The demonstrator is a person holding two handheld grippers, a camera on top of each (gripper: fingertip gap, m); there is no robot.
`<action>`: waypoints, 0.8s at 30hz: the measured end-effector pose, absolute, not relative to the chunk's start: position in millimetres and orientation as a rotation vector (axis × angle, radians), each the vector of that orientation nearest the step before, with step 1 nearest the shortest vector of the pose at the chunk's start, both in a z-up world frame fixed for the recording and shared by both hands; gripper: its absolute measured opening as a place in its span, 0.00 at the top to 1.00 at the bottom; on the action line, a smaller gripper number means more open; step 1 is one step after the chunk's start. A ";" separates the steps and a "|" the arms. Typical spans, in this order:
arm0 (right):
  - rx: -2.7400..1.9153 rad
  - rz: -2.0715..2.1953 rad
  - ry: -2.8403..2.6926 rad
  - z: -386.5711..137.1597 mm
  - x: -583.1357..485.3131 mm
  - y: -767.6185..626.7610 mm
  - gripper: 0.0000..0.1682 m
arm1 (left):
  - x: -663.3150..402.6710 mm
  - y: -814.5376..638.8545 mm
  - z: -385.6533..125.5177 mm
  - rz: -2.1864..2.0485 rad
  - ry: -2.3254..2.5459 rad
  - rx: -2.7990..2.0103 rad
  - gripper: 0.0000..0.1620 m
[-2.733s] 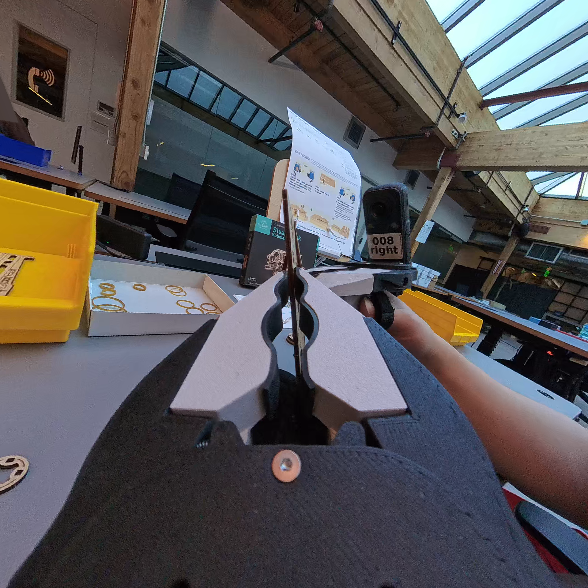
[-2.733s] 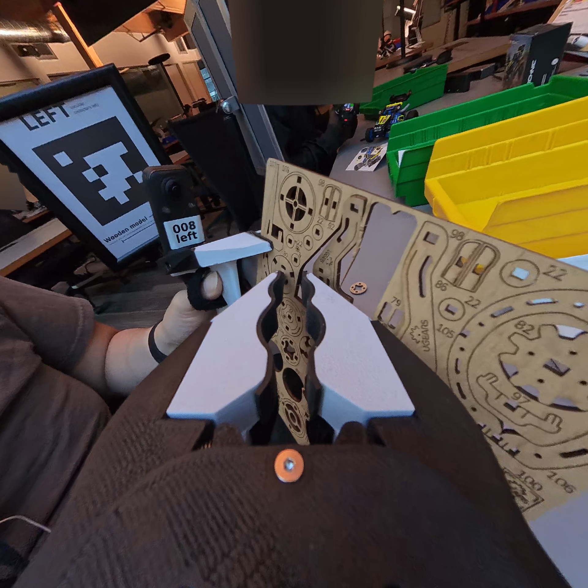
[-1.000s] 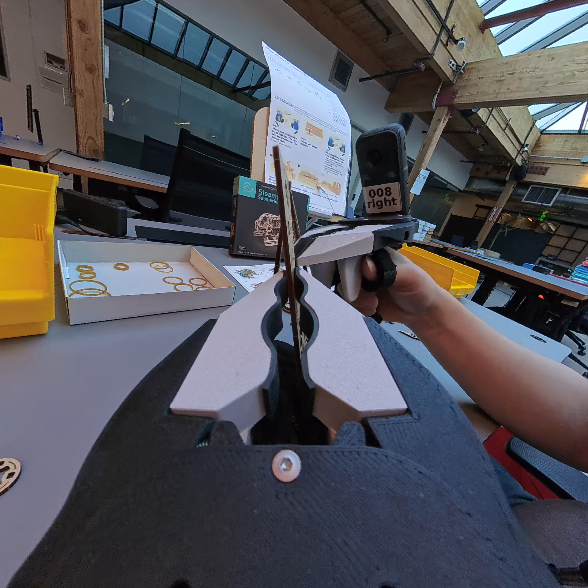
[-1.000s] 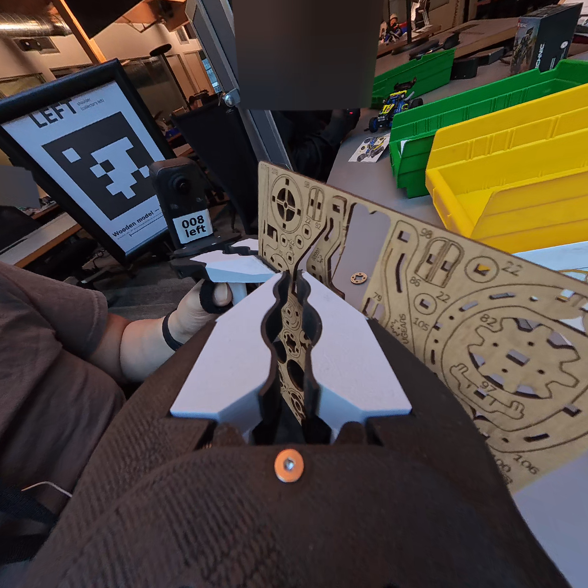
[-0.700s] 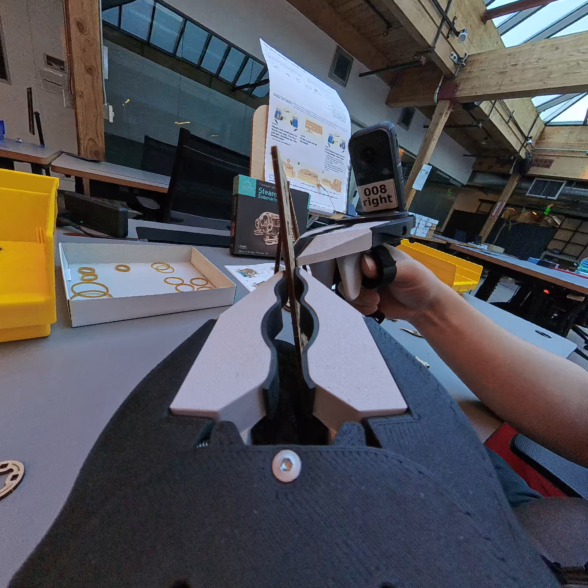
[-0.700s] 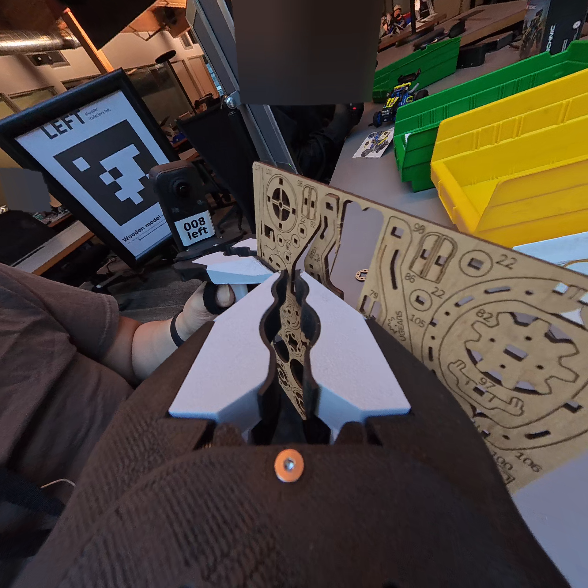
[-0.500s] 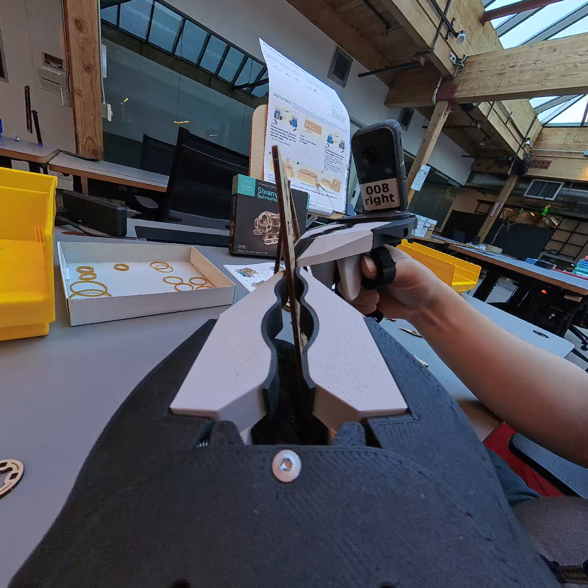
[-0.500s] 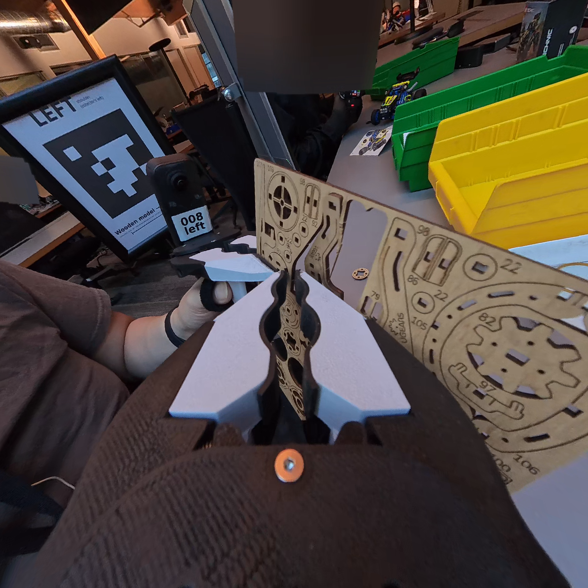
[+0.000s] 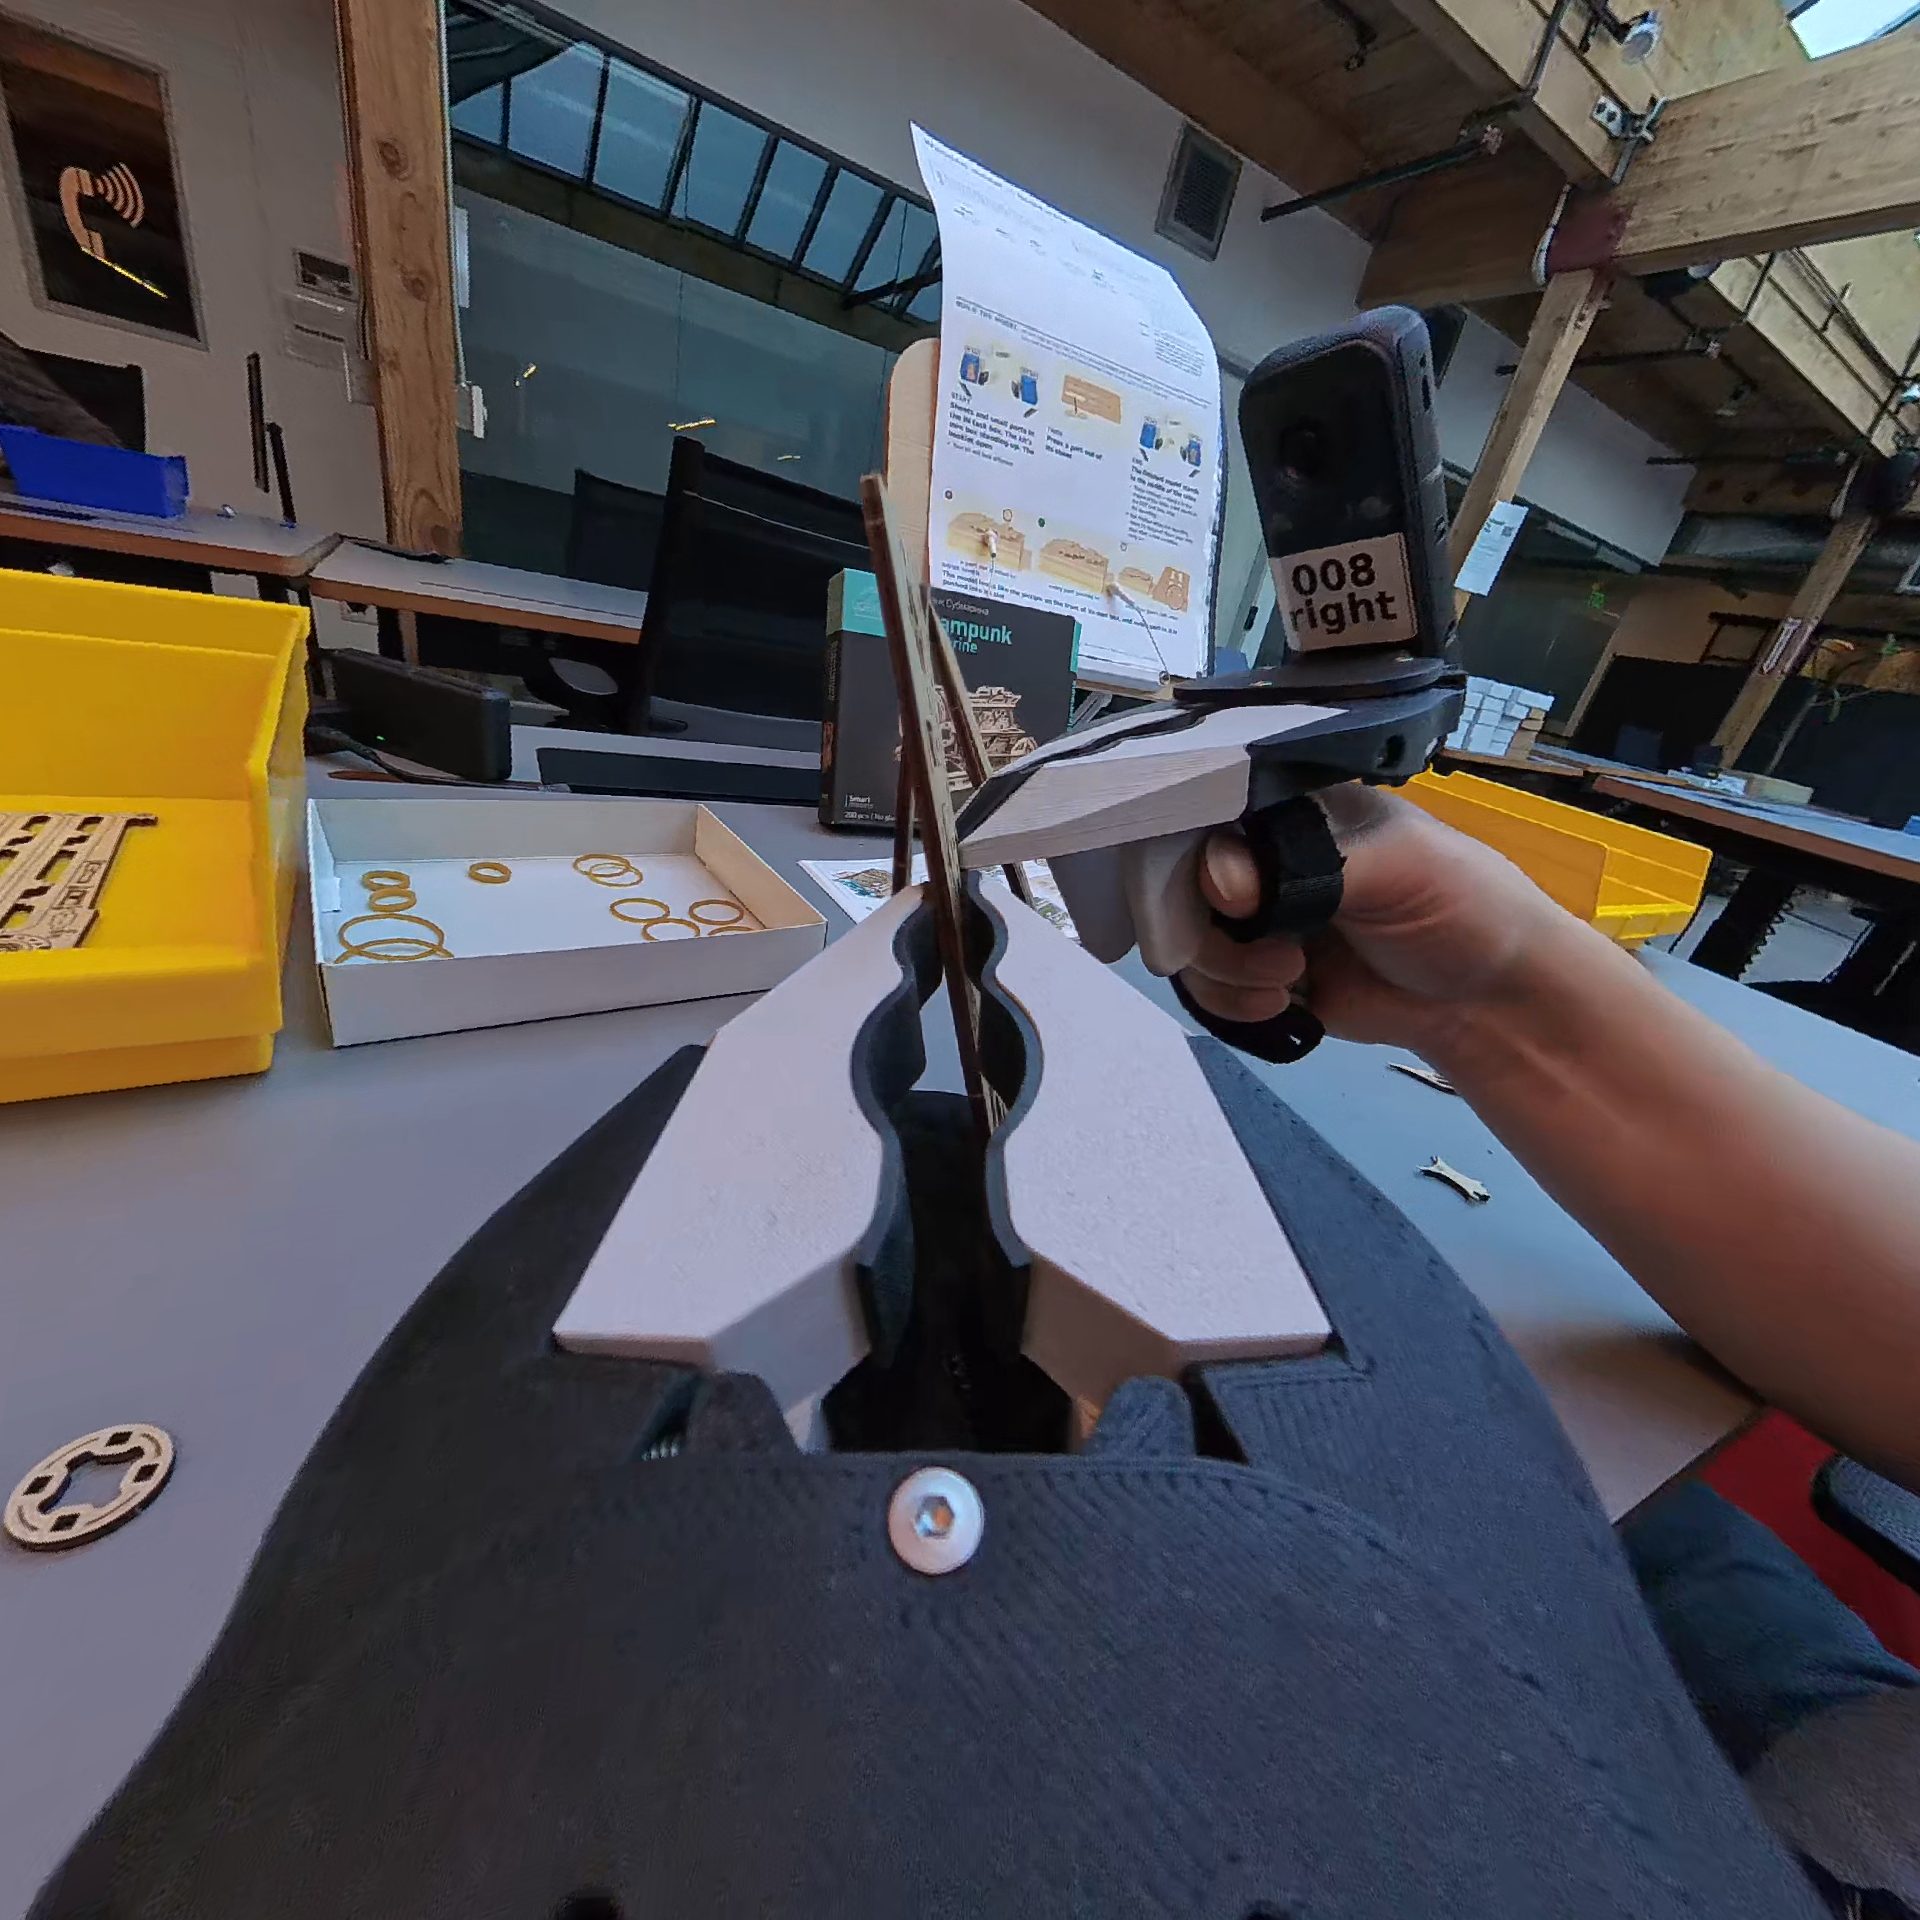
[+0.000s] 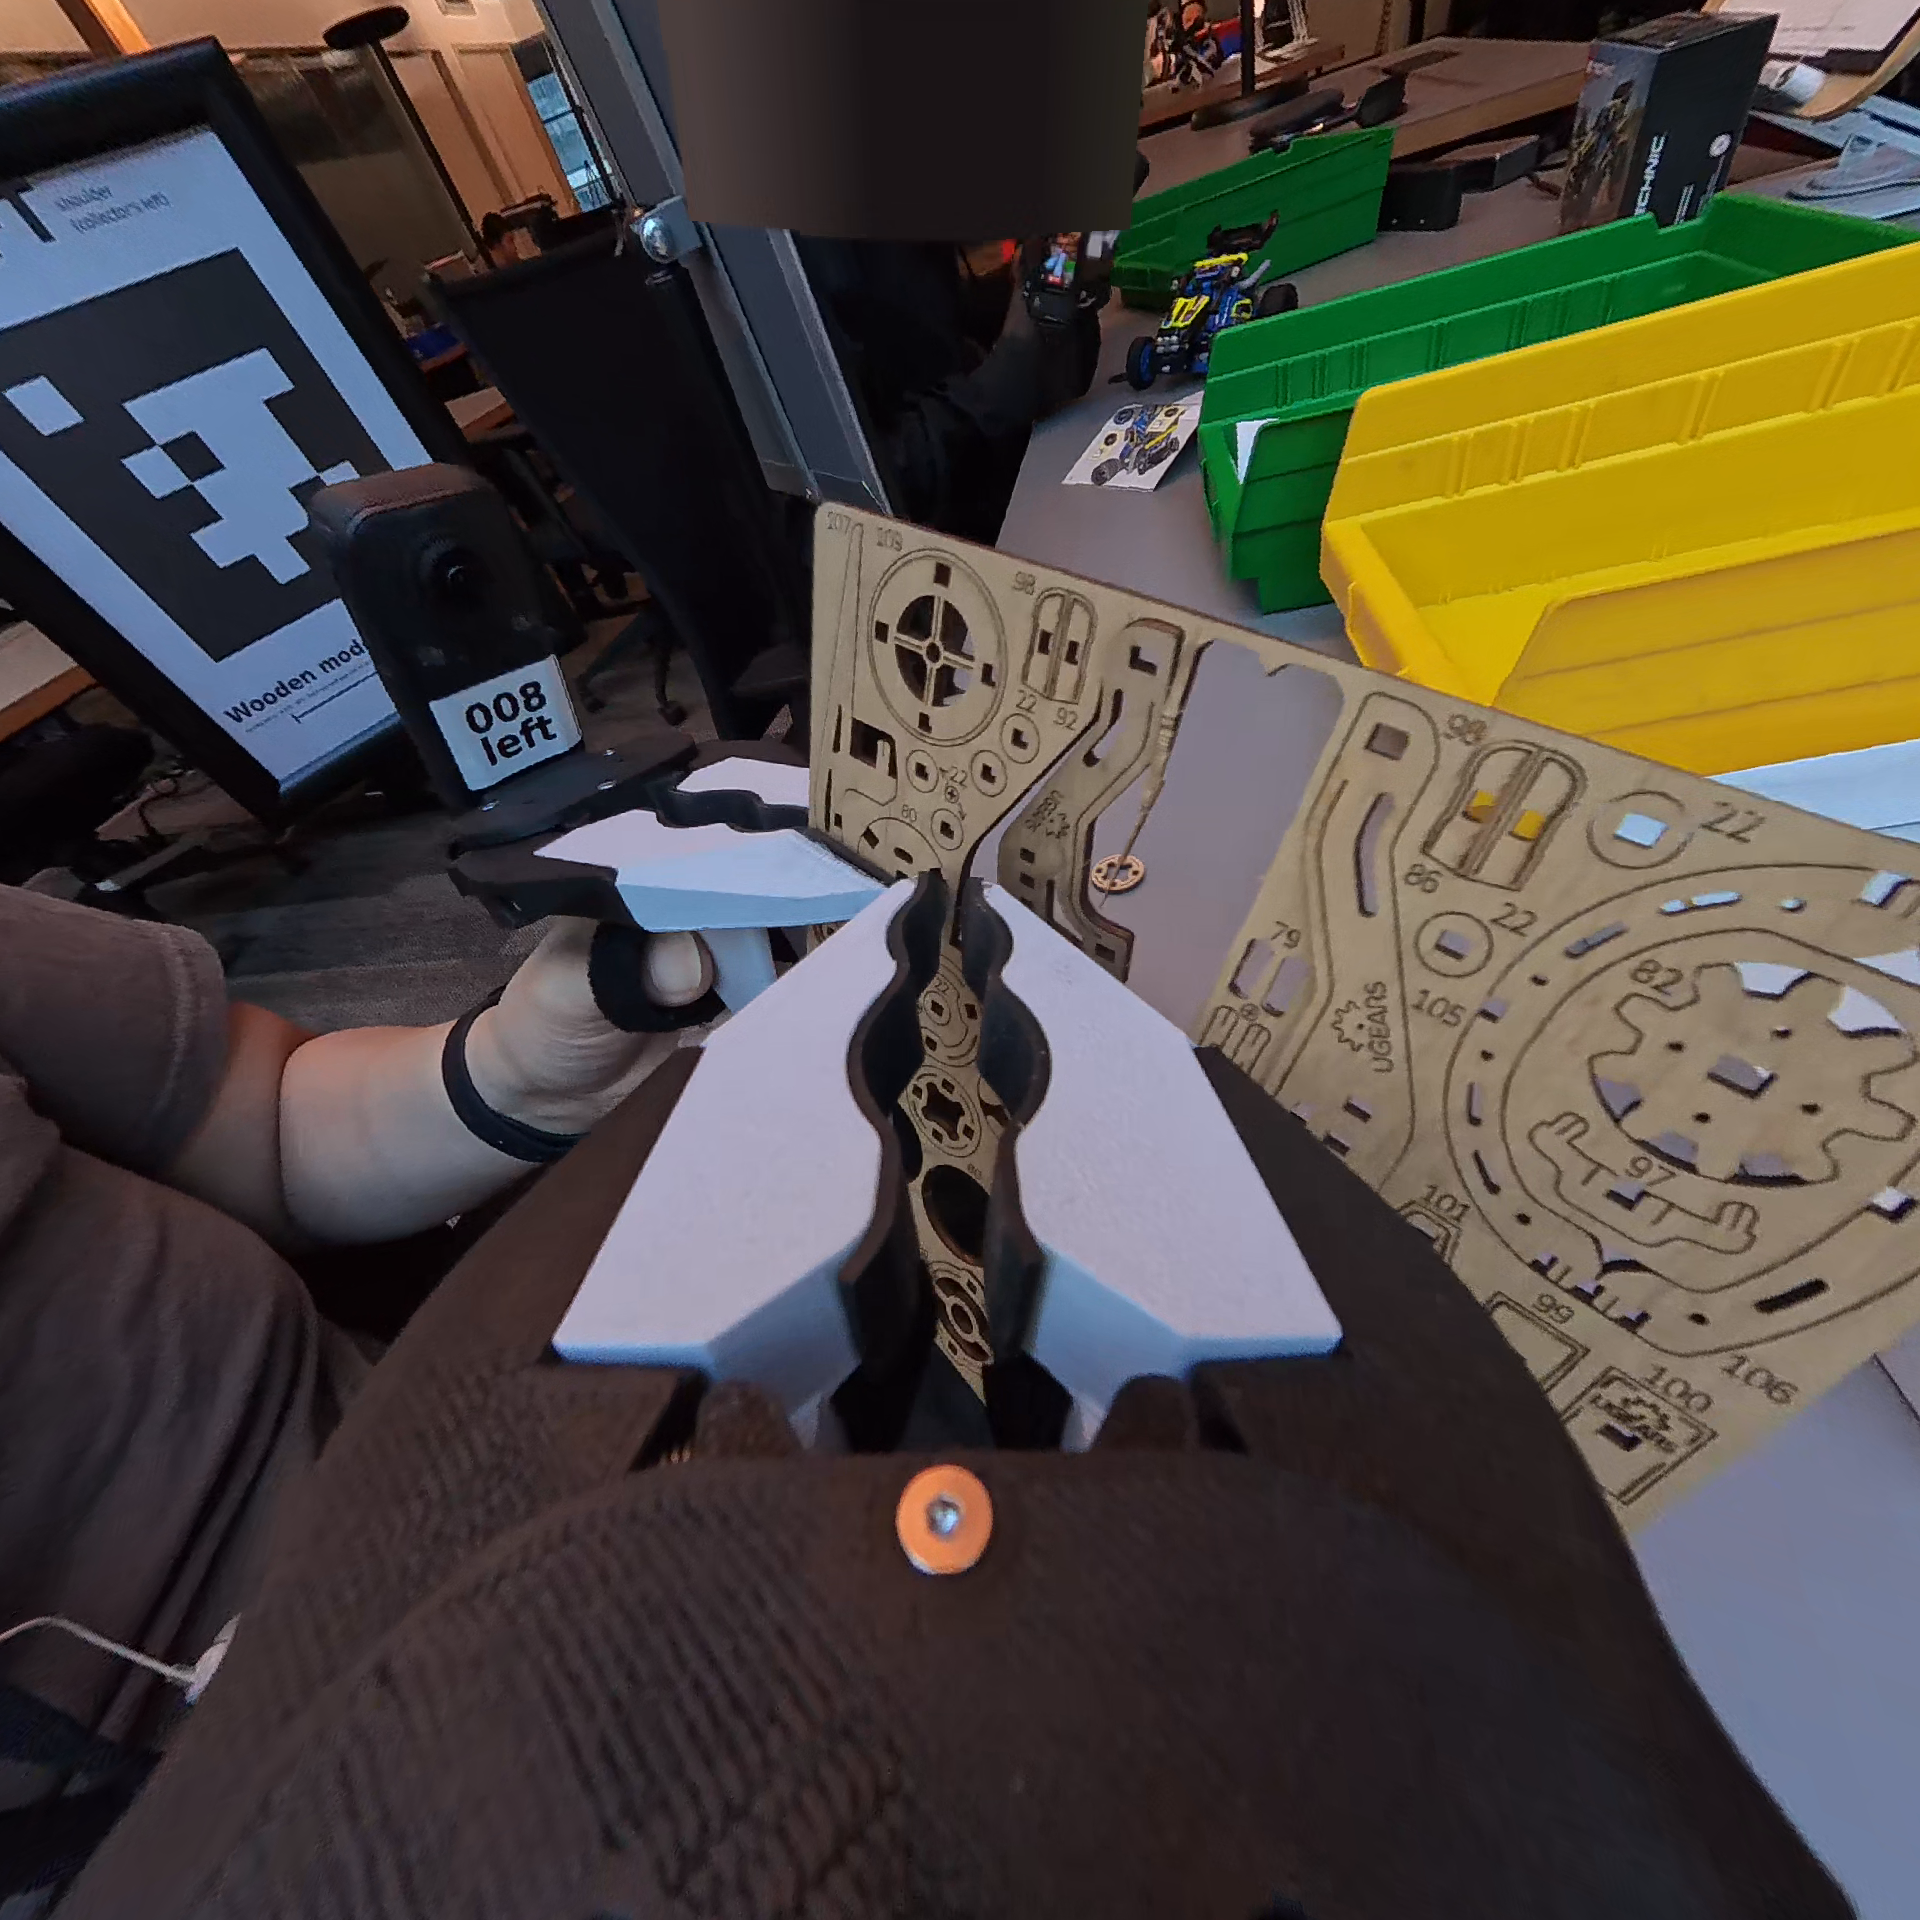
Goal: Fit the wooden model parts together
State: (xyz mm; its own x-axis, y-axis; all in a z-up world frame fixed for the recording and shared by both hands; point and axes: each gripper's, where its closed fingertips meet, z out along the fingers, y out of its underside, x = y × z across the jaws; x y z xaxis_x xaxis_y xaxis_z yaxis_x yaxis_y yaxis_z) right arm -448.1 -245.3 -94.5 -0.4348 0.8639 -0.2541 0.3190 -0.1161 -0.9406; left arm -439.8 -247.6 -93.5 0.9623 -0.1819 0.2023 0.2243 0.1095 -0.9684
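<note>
I have both sets of fingers closed on the same wooden parts sheet, held upright above the grey bench. My left gripper pinches it edge-on; my right gripper clamps the end near it. A loose wooden ring lies on the bench to my left, near the white tray of rings.

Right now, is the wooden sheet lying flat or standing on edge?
Standing on edge: the wooden sheet is held upright above the table, pinched by both claws.
</note>
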 end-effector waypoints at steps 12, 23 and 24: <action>-1.290 1.529 -1.673 -95.9 -452.9 -243.0 0.98 | -444.4 -245.4 -94.7 -0.346 -0.073 -1.414 0.99; -1.276 1.758 -1.672 -90.3 -445.4 -248.2 0.99 | -433.6 -240.4 -95.0 -0.447 0.021 -1.450 1.00; -1.262 1.764 -1.675 -90.2 -444.2 -248.7 0.99 | -432.6 -240.9 -94.8 -0.460 0.027 -1.451 1.00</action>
